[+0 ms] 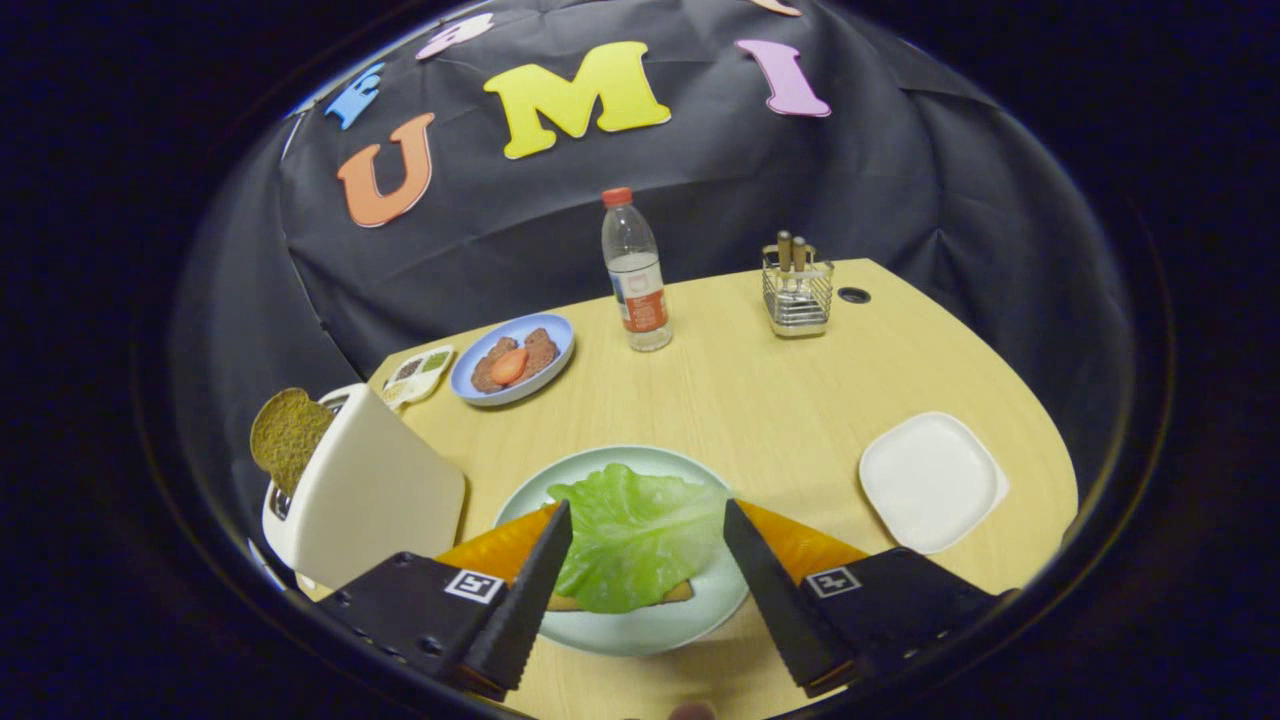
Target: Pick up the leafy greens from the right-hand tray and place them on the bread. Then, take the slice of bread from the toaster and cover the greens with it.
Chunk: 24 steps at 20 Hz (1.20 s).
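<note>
The pale wooden table (760, 400) carries a white toaster (370, 490) with a brown bread slice (288, 435) standing up out of its slot. Right of it, a pale green round plate (640, 625) holds the green lettuce leaf (635, 535) over the lower bread (672, 593) — greens placed, it seems. The gripper (645, 570) hovers with fingers wide, holding nothing. Next, likely: swing left to the toaster's slice. The empty white square tray (932, 480), blue plate (512, 358) and plastic bottle (635, 275) stand well clear.

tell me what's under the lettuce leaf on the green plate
A bread slice lies under the lettuce leaf on the green plate; just its edge peeks out, the rest is covered. The open gripper straddles the leaf without touching it.
</note>
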Tool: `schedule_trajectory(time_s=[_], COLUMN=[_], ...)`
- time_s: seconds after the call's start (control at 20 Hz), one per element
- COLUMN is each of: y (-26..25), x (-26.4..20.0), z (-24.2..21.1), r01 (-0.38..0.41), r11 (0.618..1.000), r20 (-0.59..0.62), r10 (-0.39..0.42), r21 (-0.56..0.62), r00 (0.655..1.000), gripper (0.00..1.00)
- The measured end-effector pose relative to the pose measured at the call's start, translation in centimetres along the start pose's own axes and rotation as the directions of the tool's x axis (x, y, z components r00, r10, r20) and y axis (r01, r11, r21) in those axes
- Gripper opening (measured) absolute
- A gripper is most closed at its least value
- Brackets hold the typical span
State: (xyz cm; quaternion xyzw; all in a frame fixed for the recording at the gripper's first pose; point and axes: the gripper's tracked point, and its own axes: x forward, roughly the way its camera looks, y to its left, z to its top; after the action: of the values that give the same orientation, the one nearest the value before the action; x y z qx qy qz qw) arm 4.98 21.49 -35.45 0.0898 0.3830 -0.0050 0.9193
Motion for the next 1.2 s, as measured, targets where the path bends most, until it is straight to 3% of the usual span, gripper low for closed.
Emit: schedule_trajectory(time_s=[0.25,0.45,0.7,0.95,1.2], y=[0.3,1.4,8.0,17.7,25.5], x=[-3.8,-8.7,-13.7,-14.4,-12.2], z=[3.3,7.3,10.2,8.5,4.9], r01=[0.012,0.064,0.031,-0.067,-0.15], r11=[0.997,0.99,0.985,0.968,0.949], r20=[0.12,0.251,0.362,0.351,0.258], r10=[-0.003,-0.031,0.034,0.151,0.223], r21=[-0.081,-0.125,-0.172,-0.241,-0.276], r00=[0.993,0.968,0.932,0.924,0.94], gripper=[0.96,0.96,0.96,0.96,0.96])
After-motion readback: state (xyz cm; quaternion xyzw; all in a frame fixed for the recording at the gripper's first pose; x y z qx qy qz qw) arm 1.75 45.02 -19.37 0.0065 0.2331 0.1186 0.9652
